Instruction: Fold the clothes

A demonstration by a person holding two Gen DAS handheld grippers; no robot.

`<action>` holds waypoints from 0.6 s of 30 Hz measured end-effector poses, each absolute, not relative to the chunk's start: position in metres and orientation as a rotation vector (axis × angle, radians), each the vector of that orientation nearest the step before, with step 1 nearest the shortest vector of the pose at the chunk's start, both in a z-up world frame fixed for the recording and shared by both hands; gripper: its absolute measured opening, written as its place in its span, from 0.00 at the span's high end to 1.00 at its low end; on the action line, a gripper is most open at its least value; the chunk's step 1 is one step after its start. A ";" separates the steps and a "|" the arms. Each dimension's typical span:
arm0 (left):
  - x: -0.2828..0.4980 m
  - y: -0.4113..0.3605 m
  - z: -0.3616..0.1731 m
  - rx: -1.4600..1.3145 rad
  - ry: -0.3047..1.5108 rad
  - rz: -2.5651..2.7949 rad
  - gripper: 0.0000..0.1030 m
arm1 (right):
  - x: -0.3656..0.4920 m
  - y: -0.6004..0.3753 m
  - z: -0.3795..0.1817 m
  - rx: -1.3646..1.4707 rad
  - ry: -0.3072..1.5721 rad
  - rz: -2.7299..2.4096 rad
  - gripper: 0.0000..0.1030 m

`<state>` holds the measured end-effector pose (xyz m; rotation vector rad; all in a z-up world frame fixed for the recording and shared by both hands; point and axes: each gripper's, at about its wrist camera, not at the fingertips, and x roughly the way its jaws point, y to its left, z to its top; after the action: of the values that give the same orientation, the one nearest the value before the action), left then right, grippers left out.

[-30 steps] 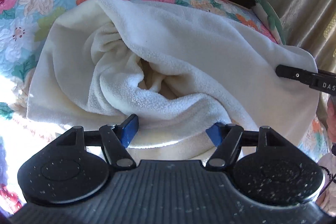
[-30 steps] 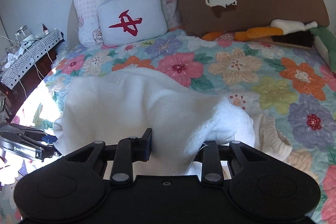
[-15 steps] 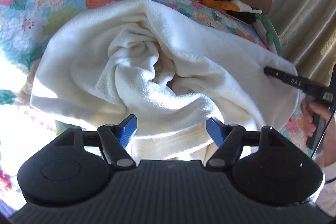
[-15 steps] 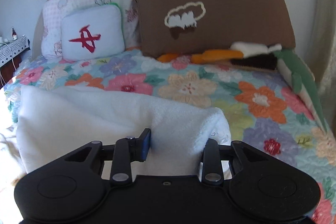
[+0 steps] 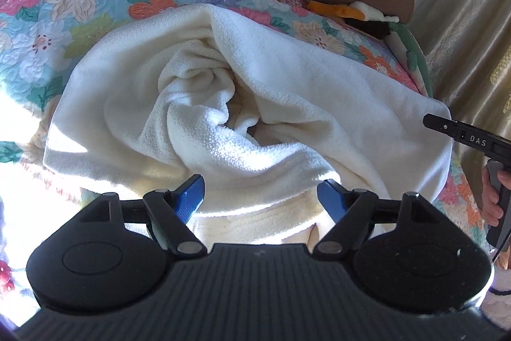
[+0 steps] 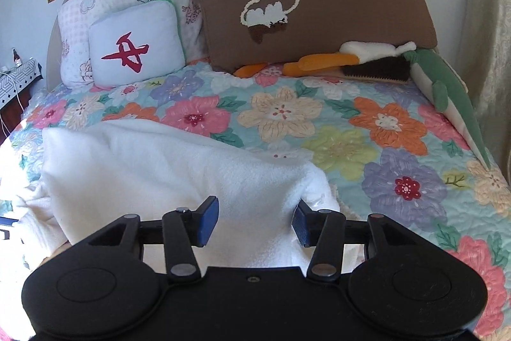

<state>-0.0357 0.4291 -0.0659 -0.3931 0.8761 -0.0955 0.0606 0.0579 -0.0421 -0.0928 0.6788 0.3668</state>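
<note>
A cream fleece garment [image 5: 287,91] lies bunched on the floral bed, with a twisted roll of fabric in its middle. My left gripper [image 5: 260,197] is open at its near edge, blue pads wide apart, fabric lying between them. My right gripper [image 6: 255,222] is open over the garment's right corner [image 6: 179,168], pads apart with fleece between them. In the left wrist view the right gripper's finger [image 5: 460,130] shows at the garment's far right edge.
The floral quilt [image 6: 367,130] covers the bed. A brown cushion [image 6: 319,5], a white cushion with a red mark [image 6: 134,50] and plush toys [image 6: 440,85] lie at the head. A curtain [image 5: 472,21] hangs on the right. A side table [image 6: 16,79] stands at left.
The right gripper's jaws have opened wider and let go of the fleece corner, which now lies lower on the bed. The left gripper has drawn back slightly, jaws still open.
</note>
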 end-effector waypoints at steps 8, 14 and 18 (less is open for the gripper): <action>-0.055 0.450 -0.061 -0.426 0.859 -0.071 0.25 | 0.045 0.071 -0.047 -0.441 0.555 0.305 0.09; -0.058 0.458 -0.064 -0.580 0.831 -0.087 0.21 | 0.022 0.099 -0.041 -0.192 0.652 0.720 0.09; -0.043 0.454 -0.063 -0.599 0.879 -0.101 0.20 | -0.002 0.140 -0.068 -0.199 0.734 0.877 0.09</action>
<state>-0.0429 0.4540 -0.0630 -0.5991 0.8795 -0.1015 -0.0017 0.1397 -0.0684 -0.1986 0.7339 0.8772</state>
